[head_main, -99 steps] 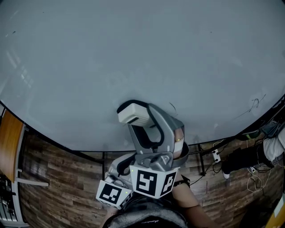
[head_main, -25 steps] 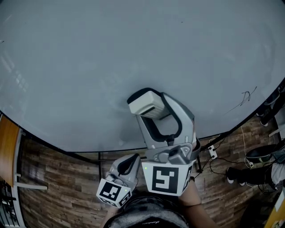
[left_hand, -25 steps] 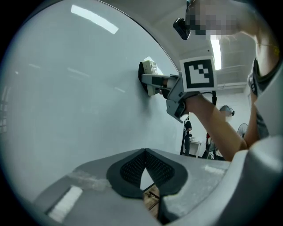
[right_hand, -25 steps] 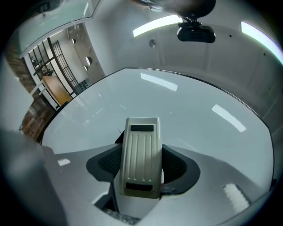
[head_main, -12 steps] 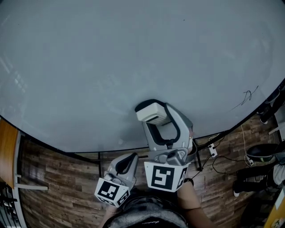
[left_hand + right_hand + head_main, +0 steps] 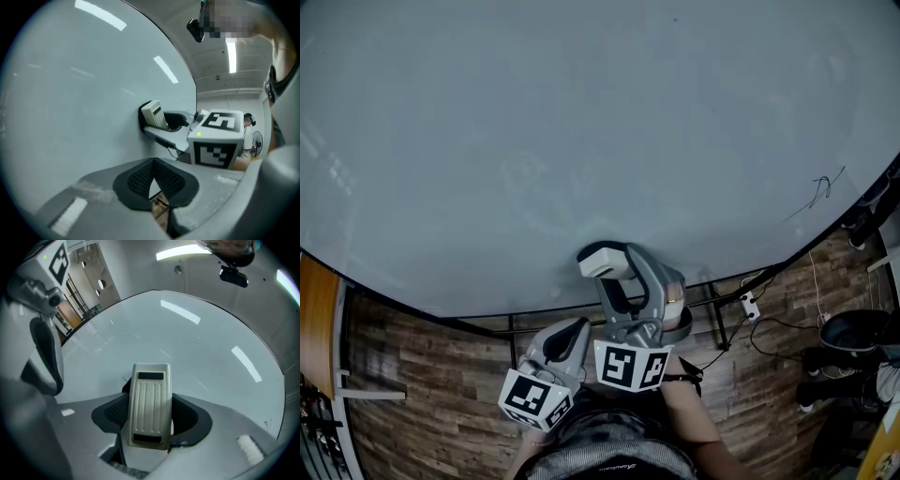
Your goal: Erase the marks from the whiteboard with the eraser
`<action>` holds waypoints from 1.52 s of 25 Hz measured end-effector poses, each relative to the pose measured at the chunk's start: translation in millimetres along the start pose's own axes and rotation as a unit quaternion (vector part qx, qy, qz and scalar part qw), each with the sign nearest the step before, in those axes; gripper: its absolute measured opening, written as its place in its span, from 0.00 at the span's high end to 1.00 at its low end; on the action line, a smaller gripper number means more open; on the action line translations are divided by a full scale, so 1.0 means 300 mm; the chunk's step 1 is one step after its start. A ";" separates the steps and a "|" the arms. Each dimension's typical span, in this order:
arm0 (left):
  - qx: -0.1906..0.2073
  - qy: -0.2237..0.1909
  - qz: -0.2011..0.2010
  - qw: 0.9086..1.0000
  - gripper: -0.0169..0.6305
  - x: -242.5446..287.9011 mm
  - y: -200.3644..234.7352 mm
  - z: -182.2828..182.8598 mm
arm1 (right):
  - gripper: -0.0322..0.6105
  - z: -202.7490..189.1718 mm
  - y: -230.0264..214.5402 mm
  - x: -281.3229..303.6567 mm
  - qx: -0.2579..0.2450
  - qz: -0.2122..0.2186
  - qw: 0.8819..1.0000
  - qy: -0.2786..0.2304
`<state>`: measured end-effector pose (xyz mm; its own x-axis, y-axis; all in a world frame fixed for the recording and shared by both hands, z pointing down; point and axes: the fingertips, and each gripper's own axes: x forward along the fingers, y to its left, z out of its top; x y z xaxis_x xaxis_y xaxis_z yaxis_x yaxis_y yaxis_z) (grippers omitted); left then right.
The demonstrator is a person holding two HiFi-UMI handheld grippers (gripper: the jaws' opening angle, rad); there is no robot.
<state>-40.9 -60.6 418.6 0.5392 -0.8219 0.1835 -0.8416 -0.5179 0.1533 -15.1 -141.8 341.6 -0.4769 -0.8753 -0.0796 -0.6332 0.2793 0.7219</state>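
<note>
Fingers [image 6: 111, 412] around ribbed cream eraser [image 6: 150, 404]

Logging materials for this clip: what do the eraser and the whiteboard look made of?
Eraser: probably hard plastic, cream, matt, with moulded ribs. Whiteboard: smooth glossy coated surface, since light strips mirror in it; what lies underneath cannot be told.

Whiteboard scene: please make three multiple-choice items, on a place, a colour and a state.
1. In the head view, where on the whiteboard is the dark scribble? A near its right edge; B top left; C centre.
2. What colour is the eraser? A red; B cream; C blue.
3. How is the left gripper? A open; B shut on the eraser; C shut, empty.
Answers: A, it sits by the right edge; B, its ribbed back looks cream; C, its jaws meet on nothing.
</note>
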 end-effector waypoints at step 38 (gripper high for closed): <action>0.014 -0.024 0.017 0.999 0.98 -0.085 0.138 0.037 | 0.54 0.372 -0.242 0.044 0.011 -0.061 0.994 -0.094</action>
<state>-89.8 -63.8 409.6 0.5092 -0.8491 0.1403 -0.8600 -0.4958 0.1204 -43.4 -129.7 211.4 -0.4996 -0.8147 -0.2942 -0.7054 0.1855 0.6841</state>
